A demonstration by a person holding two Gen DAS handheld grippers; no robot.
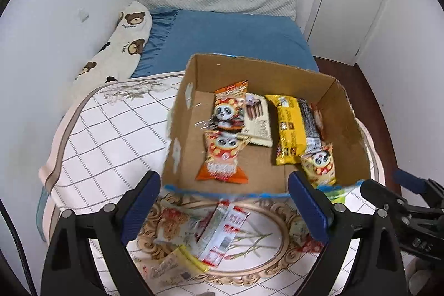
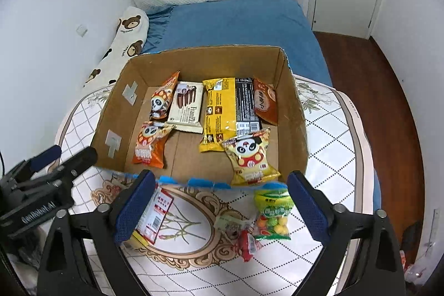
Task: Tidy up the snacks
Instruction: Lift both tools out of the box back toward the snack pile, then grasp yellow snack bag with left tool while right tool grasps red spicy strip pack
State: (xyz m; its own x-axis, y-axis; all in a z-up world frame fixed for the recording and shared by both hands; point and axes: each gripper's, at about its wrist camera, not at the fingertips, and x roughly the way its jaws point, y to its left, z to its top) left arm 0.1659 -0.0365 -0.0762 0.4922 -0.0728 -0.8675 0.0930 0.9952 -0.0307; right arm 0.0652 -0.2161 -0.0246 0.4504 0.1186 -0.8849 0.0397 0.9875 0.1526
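On the bed (image 2: 244, 18), the cardboard box (image 2: 294, 113) holds seven snacks already; several packets (image 2: 273, 215) wait outside. Both claws, left claw (image 1: 223, 208) and right claw (image 2: 220, 208), are spread, empty.

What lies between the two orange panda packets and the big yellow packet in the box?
A white wafer packet, beside the upper orange panda packet; right wrist view.

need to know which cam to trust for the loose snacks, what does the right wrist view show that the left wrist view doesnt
Only the right wrist view shows the green candy bag and red wrapper clearly on the quilt. Only the left wrist view shows the yellow packet lying whole by the red-and-white packet. Both show the cardboard box with its panda packs, and both grippers, the left gripper and right gripper, open and empty.
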